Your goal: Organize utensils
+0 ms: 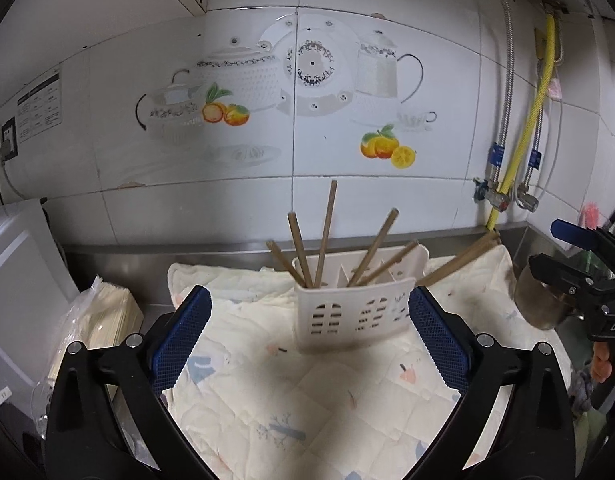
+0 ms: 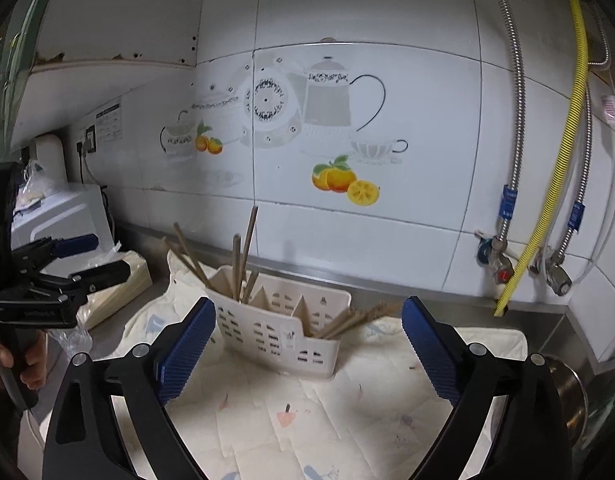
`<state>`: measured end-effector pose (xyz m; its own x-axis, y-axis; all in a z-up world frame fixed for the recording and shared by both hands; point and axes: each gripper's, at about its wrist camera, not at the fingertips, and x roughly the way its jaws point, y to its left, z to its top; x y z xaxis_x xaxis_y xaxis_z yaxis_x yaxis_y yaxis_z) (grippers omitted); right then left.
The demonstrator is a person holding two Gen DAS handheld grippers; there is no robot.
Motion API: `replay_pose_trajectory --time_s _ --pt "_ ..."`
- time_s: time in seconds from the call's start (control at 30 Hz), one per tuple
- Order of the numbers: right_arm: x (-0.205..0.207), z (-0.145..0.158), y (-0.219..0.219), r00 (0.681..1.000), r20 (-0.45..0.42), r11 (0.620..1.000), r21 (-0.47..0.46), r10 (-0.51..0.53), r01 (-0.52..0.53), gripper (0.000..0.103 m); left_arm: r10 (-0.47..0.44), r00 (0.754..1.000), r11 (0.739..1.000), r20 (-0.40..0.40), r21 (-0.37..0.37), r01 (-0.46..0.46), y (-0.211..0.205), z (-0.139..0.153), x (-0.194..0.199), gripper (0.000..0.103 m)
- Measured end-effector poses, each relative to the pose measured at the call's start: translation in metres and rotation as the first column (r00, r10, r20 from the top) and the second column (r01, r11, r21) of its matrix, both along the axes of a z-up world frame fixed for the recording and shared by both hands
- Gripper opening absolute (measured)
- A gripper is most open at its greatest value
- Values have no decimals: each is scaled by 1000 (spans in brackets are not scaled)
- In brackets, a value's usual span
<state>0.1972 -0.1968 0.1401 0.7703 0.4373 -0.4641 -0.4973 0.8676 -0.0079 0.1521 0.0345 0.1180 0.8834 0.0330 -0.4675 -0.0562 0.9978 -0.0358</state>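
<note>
With both your left gripper [image 1: 309, 336] and right gripper [image 2: 307, 346] spread wide and empty, check the chopsticks [image 1: 327, 236] sit upright in the holder [image 1: 353, 314] before reaching again.

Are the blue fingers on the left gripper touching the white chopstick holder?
Apart. In the left wrist view, the left gripper is wide open, and bare quilted cloth shows between its blue fingers and the white chopstick holder.

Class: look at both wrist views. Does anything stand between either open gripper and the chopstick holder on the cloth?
Nothing visible does. Only bare cloth lies between the left gripper, the right gripper and the holder.
</note>
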Motion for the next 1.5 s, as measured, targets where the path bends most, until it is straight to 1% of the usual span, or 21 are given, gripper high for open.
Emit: replay_pose_trajectory --time_s 0.23,0.4,0.5,0.6,0.77,0.83,0.9,0.97,1.2,1.37,1.5 --pt "-29 -14 -1 1000 17 1000 -7 -2 2 93 -12 1000 1000 -3 -2 12 -10 -14 -25 98" --pt "-47 -27 -2 1000 22 1000 -14 -16 16 94 11 1000 1000 -10 24 -10 -16 -27 -41 98" --pt "-55 -36 -4 1000 9 1000 -8 -24 24 94 8 1000 1000 -13 11 -8 -15 -35 -50 98" --pt "-65 -48 -5 998 12 998 -32 -54 54 94 32 999 999 -15 7 -32 -10 -42 -59 98" --pt "-72 -64 -9 996 -20 996 -33 -81 81 95 61 998 998 -27 -15 -61 -2 -50 -73 98" --pt "-74 -69 -12 996 -36 996 -27 -88 87 95 70 997 997 -33 -7 -71 -2 -53 -76 98" --pt "-76 -73 -14 994 -47 995 -21 -100 99 95 90 995 996 -39 18 -89 -4 -57 -80 98" --pt "-79 -77 -15 993 -53 994 -17 -109 109 95 90 995 996 -47 28 -88 -6 -61 -83 98" --pt "-85 -91 -23 985 -109 991 12 -130 132 95 97 994 995 -48 30 -96 -8 -66 -93 98" --pt "-87 -94 -28 981 -125 988 31 -145 150 95 107 993 994 -54 25 -106 -6 -70 -96 98" --pt "-88 -94 -28 981 -113 986 20 -160 164 95 109 992 994 -68 18 -108 -4 -75 -95 98"
